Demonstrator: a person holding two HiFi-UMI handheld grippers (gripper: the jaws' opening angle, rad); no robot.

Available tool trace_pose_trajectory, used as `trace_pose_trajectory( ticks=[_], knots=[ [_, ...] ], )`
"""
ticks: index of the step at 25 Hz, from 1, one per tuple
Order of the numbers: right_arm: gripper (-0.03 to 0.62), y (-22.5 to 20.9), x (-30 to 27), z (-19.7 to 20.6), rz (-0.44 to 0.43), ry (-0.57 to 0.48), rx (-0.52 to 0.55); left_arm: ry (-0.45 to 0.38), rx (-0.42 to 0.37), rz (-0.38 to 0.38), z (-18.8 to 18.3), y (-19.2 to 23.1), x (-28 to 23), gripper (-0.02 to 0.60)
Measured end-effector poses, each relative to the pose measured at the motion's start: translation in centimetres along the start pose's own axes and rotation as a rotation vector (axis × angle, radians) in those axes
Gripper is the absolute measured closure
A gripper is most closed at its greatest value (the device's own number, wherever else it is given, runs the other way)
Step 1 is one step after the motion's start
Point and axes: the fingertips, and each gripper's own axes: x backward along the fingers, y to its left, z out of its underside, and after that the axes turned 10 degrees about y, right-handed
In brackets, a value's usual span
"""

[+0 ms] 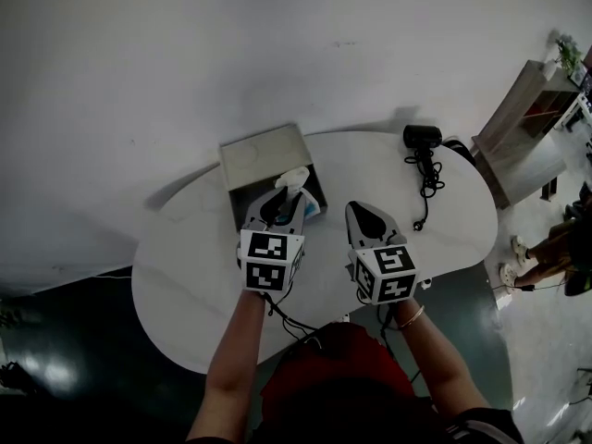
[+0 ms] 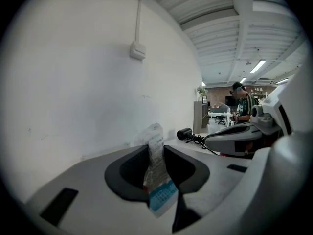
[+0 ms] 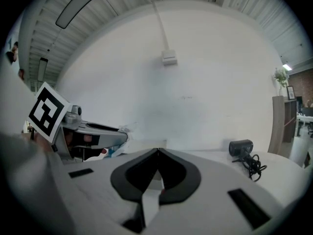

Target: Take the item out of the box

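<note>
Right claw: jaws pressed together, nothing between, idle beside left one. Left claw: pinching clear packet with blue end, packet upright between pads. Packet just in front of open box on desk, apparently out of it. Step: withdrawal, nearly done. Next: carry packet to bare desk, lower, spread jaws. Hair dryer far right, uninvolved.

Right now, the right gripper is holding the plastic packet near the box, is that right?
Not quite. It is the left gripper that holds the plastic packet near the box, with its jaws closed on the packet. The left gripper view shows this.
</note>
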Motion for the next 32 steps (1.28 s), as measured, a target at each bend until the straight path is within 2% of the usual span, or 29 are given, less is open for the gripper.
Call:
trace_pose_trajectory(
  ticks=[7, 19, 32],
  knots=[
    [0.579, 0.9, 1.6, -0.3, 0.013, -0.025, -0.006, -0.074, 0.062, 0.019, -0.6, 0.0, 3.1, 0.466],
    [0.579, 2.0, 3.8, -0.7, 0.029, -0.059, -0.003, -0.17, 0.119, 0.026, -1.2, -0.1, 7.2, 0.466],
    [0.579, 3.8, 5.3, -1.6, 0.007, -0.089, 0.024, -0.214, 0.171, 0.016, 0.5, 0.0, 10.1, 0.466]
  ],
)
